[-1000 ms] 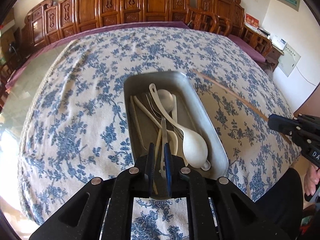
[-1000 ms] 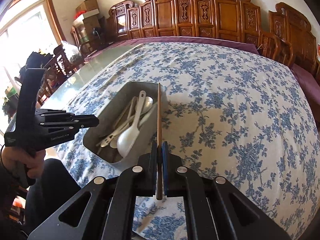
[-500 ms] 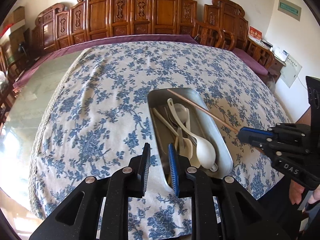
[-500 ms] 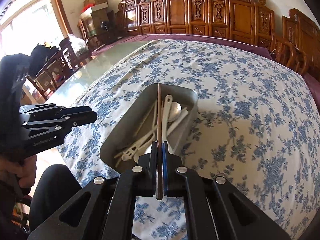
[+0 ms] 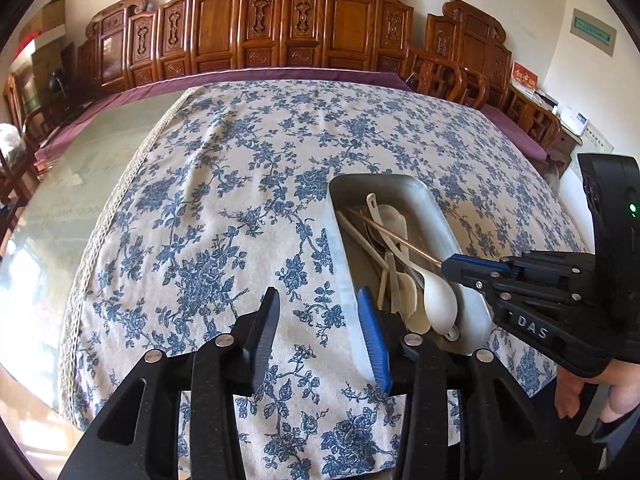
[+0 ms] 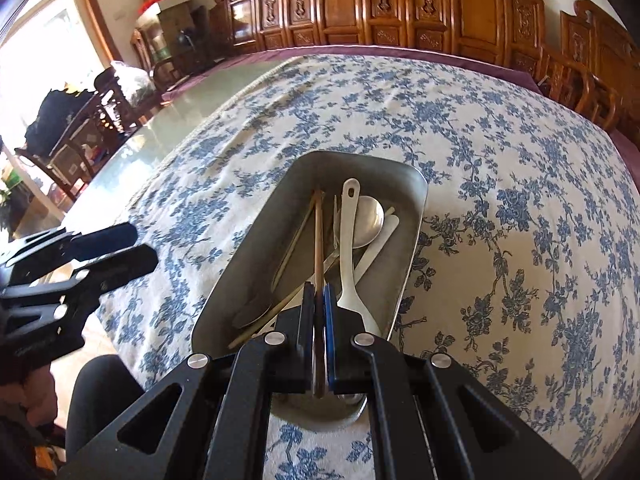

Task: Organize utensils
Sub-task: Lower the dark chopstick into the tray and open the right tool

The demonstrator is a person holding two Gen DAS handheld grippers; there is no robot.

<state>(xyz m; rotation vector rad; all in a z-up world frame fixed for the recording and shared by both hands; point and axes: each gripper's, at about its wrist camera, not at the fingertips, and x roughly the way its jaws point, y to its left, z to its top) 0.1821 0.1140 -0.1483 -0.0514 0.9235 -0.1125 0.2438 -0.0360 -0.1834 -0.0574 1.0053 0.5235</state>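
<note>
Right tool [image 6: 319,300] now holds the brown chopstick [image 6: 318,236] over the metal tray [image 6: 412,216], a second ago beside it; clamped, tip low among the white spoons [image 6: 348,240]. Left tool [image 5: 320,332], previously together inside the tray, now apart and empty over the desk [image 5: 200,200] cloth. Judgement: release pending.

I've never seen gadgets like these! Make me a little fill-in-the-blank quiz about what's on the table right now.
1. The right gripper is shut on a brown ____.
2. The left gripper has its fingers ____ and holds nothing.
3. The white spoon lies inside a metal ____.
4. The tablecloth is printed with blue ____.

Missing words: chopstick; open; tray; flowers
</note>
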